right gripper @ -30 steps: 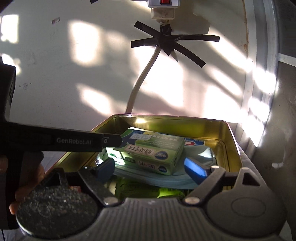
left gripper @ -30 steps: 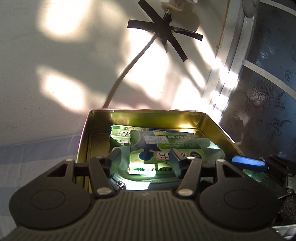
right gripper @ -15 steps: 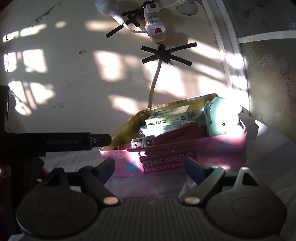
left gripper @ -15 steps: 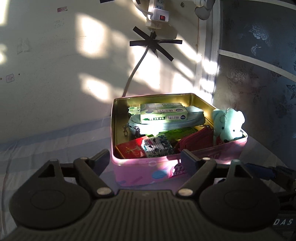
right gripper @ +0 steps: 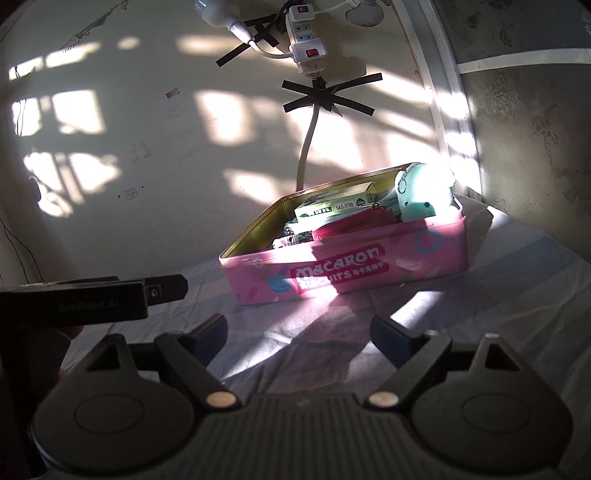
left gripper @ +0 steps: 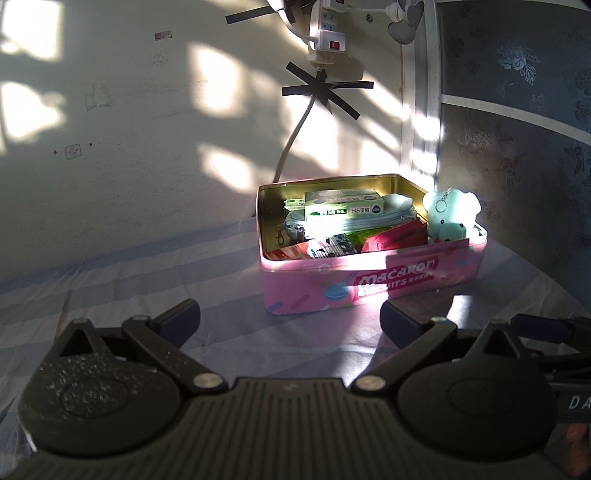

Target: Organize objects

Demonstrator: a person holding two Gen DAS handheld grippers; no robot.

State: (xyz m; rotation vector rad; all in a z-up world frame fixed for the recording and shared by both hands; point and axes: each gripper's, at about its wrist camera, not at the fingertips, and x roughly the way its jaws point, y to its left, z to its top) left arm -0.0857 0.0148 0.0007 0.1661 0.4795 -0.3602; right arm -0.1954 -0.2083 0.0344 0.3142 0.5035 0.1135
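1. A pink macaron biscuit tin (left gripper: 373, 280) stands open on a blue-striped bed sheet (left gripper: 129, 280), close to the corner where a sunlit wall (left gripper: 147, 110) meets a dark floral panel (left gripper: 517, 110).
2. Inside it, a green-and-white box (left gripper: 343, 210) lies on top of a pale teal zip pouch (left gripper: 395, 221); a red zip pouch (left gripper: 395, 240) and small patterned packets sit toward the tin's front wall.
3. A mint plush bear with a keyring (left gripper: 452, 218) sits at the tin's right end, rising above the rim.
4. The left claw (left gripper: 290, 321) is on the near side of the tin, apart from it; its jaws have just been opening and are spread wide, with nothing between them.
5. The right claw (right gripper: 297, 328) is likewise on the near side, jaws apart and empty.
6. On the wall above, a white power strip (left gripper: 327, 33) hangs; its cable is fixed with crossed black tape (left gripper: 325, 94).
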